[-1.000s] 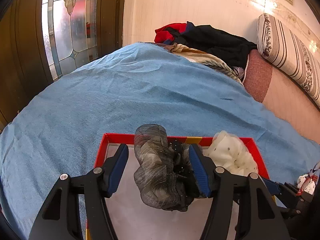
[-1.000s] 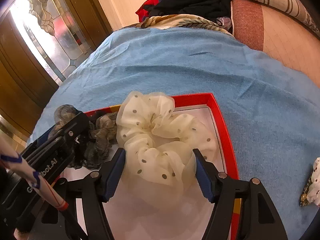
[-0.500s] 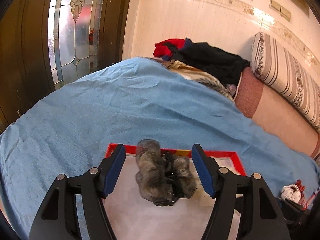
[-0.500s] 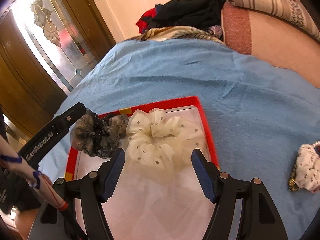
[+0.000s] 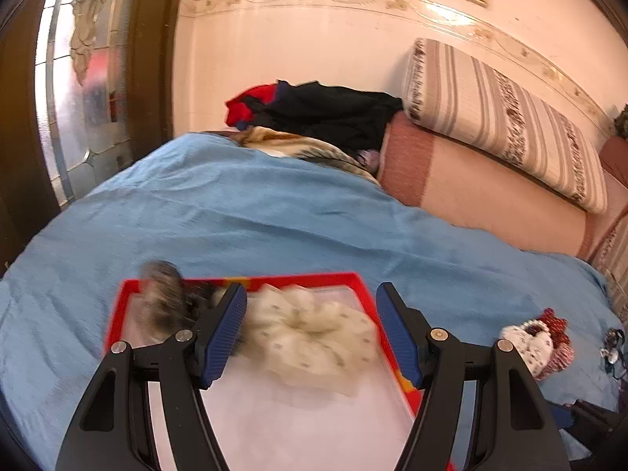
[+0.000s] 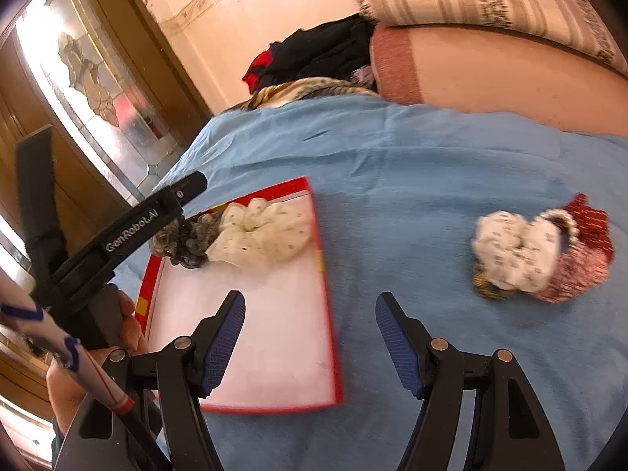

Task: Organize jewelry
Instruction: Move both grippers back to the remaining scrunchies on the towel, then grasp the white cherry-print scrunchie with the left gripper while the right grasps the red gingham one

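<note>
A red-rimmed tray (image 5: 251, 279) (image 6: 327, 314) with a white floor lies on the blue blanket. A grey scrunchie (image 5: 163, 302) (image 6: 184, 241) and a cream dotted scrunchie (image 5: 314, 337) (image 6: 263, 231) lie side by side at its far end. My left gripper (image 5: 310, 329) is open and empty above the tray. My right gripper (image 6: 310, 337) is open and empty over the tray's right rim. A pile of loose scrunchies, white (image 6: 514, 251) and red (image 6: 585, 235), lies on the blanket to the right, also in the left wrist view (image 5: 537, 341).
The blue blanket (image 5: 274, 216) covers the bed. Dark and red clothes (image 5: 314, 114) are heaped at the far end. A striped bolster (image 5: 502, 117) lies along the wall at right. A wooden door with patterned glass (image 5: 78, 90) stands at left. Small dark items (image 5: 614, 345) lie at the far right.
Both grippers let go of their scrunchies in the tray and pulled back and up. The left swung right, the right swung right toward the loose scrunchie pile.
</note>
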